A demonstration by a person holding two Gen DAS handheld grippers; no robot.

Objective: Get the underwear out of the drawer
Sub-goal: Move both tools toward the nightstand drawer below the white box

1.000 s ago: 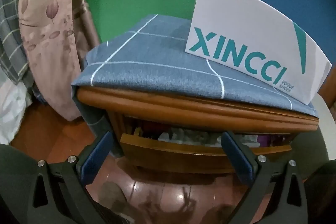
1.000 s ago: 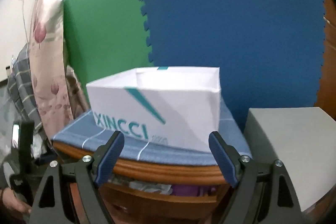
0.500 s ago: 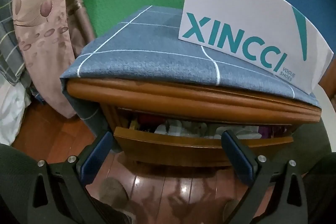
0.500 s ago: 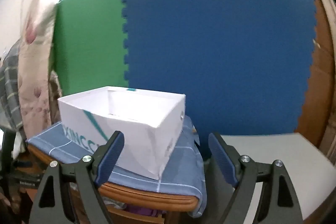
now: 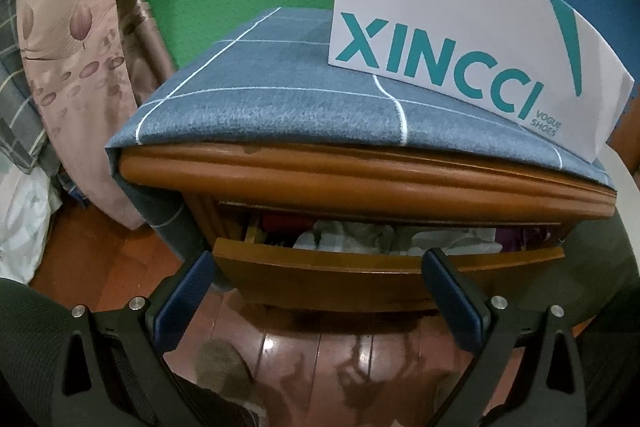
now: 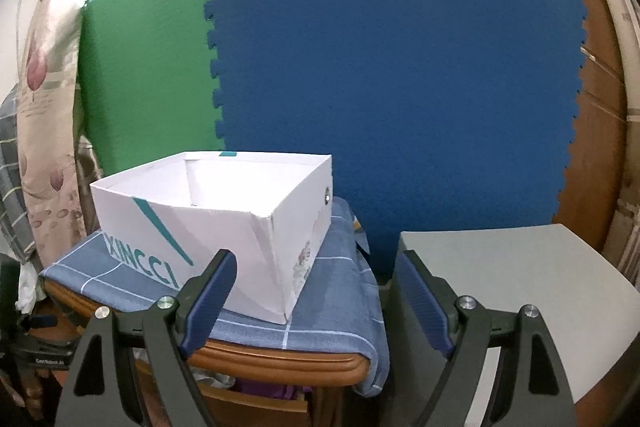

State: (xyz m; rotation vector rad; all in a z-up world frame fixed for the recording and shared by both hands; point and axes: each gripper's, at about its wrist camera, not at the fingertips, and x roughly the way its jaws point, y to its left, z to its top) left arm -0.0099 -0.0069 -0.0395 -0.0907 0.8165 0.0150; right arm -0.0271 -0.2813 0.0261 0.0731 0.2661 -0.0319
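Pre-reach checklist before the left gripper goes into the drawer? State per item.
1. Drawer open: ok, partly pulled out, clothes showing above its front.
2. Left gripper open and empty: ok, in front of the drawer.
3. Right gripper open and empty: ok, up near the shoe box.
4. Which garment is underwear: cannot tell; white fabric and purple fabric are bunched.
5. Clearance under the nightstand top: cannot tell, gap looks narrow.

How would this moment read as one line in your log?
drawer: partly open, clothes inside | left gripper: open, before drawer | right gripper: open, empty | shoebox: on cabinet
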